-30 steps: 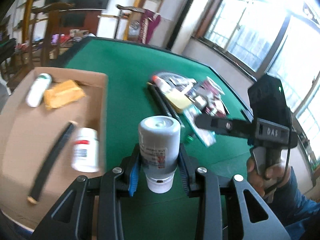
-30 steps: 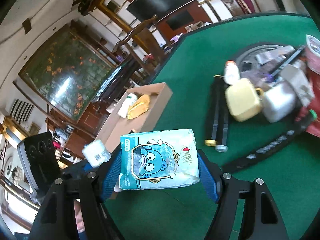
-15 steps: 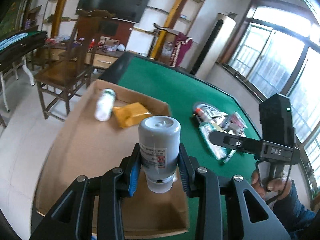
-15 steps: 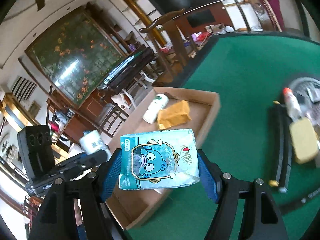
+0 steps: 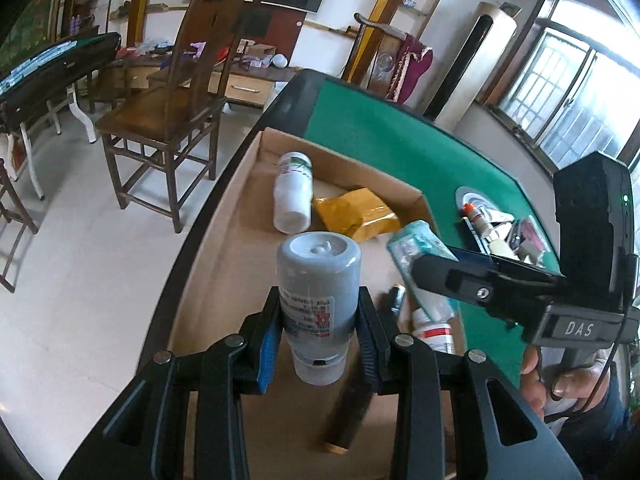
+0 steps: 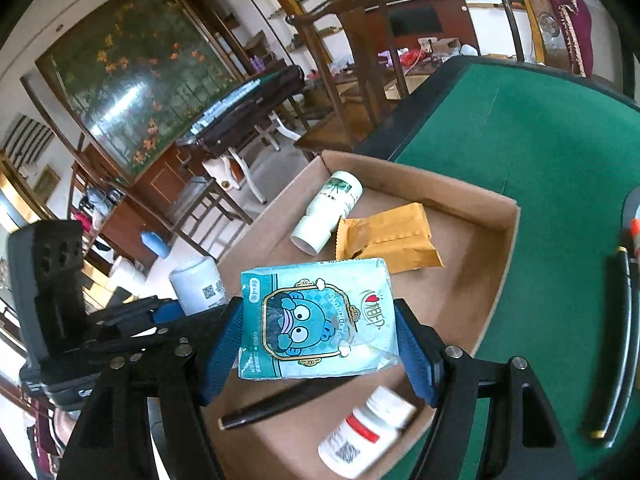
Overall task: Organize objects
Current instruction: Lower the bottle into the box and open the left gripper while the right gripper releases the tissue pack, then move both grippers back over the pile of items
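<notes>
Green felt surface (image 6: 540, 152) carries a shallow cardboard box (image 6: 460, 280), which lies under both tools. Left tool (image 5: 320, 338) is clamped on a grey bottle (image 5: 318, 280); right tool (image 6: 318, 344) pinches a blue tissue pack (image 6: 316, 320). Ahead of them in the box lie a white bottle (image 6: 326, 212) and yellow packet (image 6: 386, 236); below, a red-banded bottle (image 6: 366, 432) and black pen (image 6: 280, 404).

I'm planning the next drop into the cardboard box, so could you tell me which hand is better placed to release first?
Probably the left. Its tool, gripping the grey bottle, hangs over bare floor of the cardboard box. The right tool, gripping the tissue pack, sits above the black pen.
</notes>
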### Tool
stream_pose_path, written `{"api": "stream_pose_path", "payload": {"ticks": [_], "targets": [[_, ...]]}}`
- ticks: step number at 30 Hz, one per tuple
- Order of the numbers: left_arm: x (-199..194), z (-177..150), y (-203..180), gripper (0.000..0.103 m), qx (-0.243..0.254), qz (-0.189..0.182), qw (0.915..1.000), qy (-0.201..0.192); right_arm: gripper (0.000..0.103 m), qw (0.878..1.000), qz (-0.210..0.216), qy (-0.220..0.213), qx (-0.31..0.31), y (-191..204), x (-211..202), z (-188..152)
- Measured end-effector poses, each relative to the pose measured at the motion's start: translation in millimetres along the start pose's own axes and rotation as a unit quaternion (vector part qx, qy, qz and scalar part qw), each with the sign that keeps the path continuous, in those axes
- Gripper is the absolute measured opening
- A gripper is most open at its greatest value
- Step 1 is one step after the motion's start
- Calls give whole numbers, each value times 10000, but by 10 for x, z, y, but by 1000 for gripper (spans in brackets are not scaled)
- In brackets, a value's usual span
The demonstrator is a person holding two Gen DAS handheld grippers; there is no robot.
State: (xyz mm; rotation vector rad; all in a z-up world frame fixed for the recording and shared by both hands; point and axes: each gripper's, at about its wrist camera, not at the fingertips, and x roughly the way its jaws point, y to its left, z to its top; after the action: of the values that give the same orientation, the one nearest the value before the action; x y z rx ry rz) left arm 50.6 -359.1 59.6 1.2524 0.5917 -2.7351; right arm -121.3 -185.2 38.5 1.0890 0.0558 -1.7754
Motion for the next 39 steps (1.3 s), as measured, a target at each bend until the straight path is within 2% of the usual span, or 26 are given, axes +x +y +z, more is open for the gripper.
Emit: {"api": "stream_pose_path", "payload": {"ticks": [9, 26, 31, 36, 39], "targets": [[169, 107, 80, 34, 55, 176, 9995, 258, 77, 9983, -468, 319, -130, 25, 275, 80], [356, 285, 142, 34, -42, 156, 9991, 381, 79, 9942, -889, 584, -173, -131, 520, 207], [408, 340, 236, 34, -312, 6, 9985, 440, 82, 9941, -909, 552, -231, -153, 495, 213], [377, 342, 298, 45, -509, -146, 9977, 419, 85, 9947, -909, 396, -281, -126, 403, 210], [284, 330, 284, 45, -546, -134, 9979, 331, 85, 9961, -814, 252, -226, -149, 217, 171]]}}
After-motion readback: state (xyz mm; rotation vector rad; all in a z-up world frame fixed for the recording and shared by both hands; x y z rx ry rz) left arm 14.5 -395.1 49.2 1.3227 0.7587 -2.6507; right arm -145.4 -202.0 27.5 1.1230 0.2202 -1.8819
